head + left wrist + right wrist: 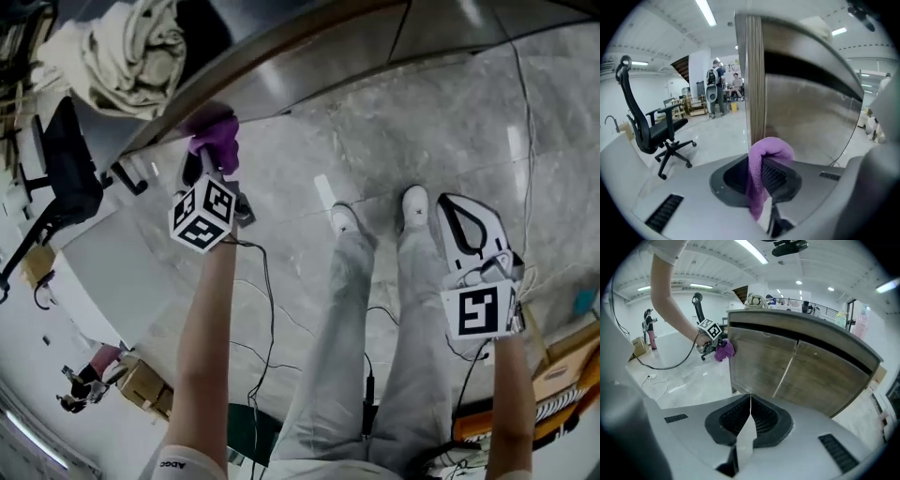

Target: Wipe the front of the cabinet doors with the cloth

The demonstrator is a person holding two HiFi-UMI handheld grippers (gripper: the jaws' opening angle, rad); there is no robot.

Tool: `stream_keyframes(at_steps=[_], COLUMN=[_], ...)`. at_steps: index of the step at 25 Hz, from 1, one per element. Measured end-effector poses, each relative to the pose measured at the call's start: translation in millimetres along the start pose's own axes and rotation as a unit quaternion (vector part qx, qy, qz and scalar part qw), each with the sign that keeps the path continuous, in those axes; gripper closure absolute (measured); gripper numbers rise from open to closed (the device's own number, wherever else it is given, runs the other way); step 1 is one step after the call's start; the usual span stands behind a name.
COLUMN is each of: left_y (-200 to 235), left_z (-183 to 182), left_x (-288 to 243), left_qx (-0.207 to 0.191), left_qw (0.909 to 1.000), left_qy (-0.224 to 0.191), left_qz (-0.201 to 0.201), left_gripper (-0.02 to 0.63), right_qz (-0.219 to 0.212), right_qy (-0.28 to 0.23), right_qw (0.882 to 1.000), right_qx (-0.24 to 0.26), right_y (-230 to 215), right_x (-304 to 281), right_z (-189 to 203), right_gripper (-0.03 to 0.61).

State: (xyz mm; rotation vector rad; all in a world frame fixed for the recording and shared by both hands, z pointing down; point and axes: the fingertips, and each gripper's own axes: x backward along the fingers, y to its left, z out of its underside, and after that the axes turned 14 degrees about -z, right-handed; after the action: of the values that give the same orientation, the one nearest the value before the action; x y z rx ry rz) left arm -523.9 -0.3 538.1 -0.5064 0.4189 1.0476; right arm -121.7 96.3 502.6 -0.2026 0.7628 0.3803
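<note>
A purple cloth (761, 173) is pinched in my left gripper (761, 180), which is shut on it. The cloth (215, 139) is held at the left edge of the wooden cabinet (797, 371), close to its left door (759, 364); in the left gripper view that corner (754, 75) stands just ahead. From the right gripper view the left gripper (712, 336) and cloth (724, 350) show at the cabinet's left corner. My right gripper (750, 420) is shut with nothing in it and hangs back by my right leg (478, 272), facing both doors.
A crumpled beige cloth (122, 52) lies on the cabinet top. A black office chair (651, 126) stands left of the cabinet. Cables (272, 319) trail across the marble floor. Cardboard boxes (141, 384) and people (717, 91) are farther off.
</note>
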Motion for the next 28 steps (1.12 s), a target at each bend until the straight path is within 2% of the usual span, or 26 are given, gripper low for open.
stream_keyframes(at_steps=[3,6,8,12,15,18,23,28], left_y=[4,8,9,-4,-3,-1,47,82], left_z=[-49,-97,-121,-155,-166,-189,-228,-271], left_x=[42,77,96,141,206,272,367,428], left_qx=[0.010,-0.006,-0.011,0.011,0.015,0.039,0.054,0.085], left_qw=[0.9988,0.9952,0.9939,0.9905,0.9865,0.9770,0.9648,0.9493], left_qy=[-0.048,-0.097,-0.107,-0.130,-0.136,-0.153,-0.166,-0.195], left_qz=[0.004,0.015,0.025,0.044,0.090,0.143,0.197,0.231], left_gripper=[0.563,0.561,0.562,0.561,0.563,0.563,0.563,0.563], right_qz=[0.008,0.015,0.023,0.054,0.039,0.033,0.019,0.074], right_qy=[0.006,0.013,0.014,-0.014,-0.050,-0.094,-0.177,-0.233], right_qw=[1.000,0.999,0.998,0.996,0.998,0.994,0.973,0.950], right_qx=[0.021,0.039,0.051,0.067,0.018,-0.044,-0.146,-0.197], right_y=[-5,1,11,13,34,40,64,69], right_x=[33,62,83,125,160,203,267,341], right_z=[-18,-45,-62,-96,-124,-151,-195,-236], right_gripper=[0.551,0.551,0.551,0.551,0.551,0.551,0.551,0.551])
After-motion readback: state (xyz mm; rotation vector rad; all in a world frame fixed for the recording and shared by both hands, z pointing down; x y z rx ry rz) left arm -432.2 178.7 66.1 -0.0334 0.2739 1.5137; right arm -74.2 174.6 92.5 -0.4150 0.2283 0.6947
